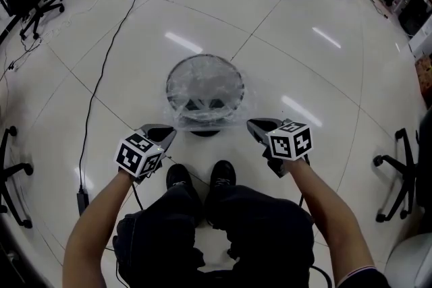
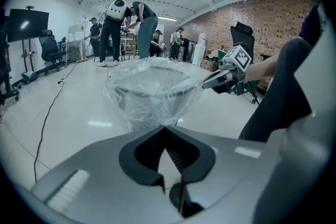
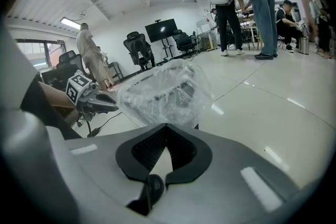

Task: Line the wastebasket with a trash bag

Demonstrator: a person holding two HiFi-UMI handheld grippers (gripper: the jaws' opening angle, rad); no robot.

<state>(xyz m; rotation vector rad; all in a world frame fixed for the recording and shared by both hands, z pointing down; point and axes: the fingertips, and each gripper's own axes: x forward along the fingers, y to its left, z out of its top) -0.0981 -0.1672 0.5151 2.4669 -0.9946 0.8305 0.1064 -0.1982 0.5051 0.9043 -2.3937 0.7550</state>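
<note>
**Inspector:** Where is the wastebasket located, and in what condition is it found?

**Technician:** The wastebasket (image 1: 237, 81) is seen standing on the floor (image 1: 304, 64) at the centre of the head view, just above the two claws. A clear trash bag (image 1: 202, 119) is draped into it and folded out over the rim. The dark inside is visible through the film.

**Inspector:** How are the claws set?

**Technician:** The left claw (image 1: 173, 133), at lower left of the basket, is shown closed tip to tip in its own view. The film is seen running down into those tips, so the hem is judged to be pinched. The right claw (image 1: 250, 125), at lower right, is closed likewise, with the bag's skirt gathered right at its tips. Both are pointed downward at the near side of the basket.

**Inspector:** What is completed, and what is outstanding?

**Technician:** Opening the bag and placing it in the basket are judged done. The rim is covered all round as far as can be seen. The near skirt is spread loosely outward and is not yet drawn snug against the wall. That tightening is judged to be the step in hand, after which the hem is to be released. Whether the bag's bottom is seated on the basket's base cannot be told.
</note>
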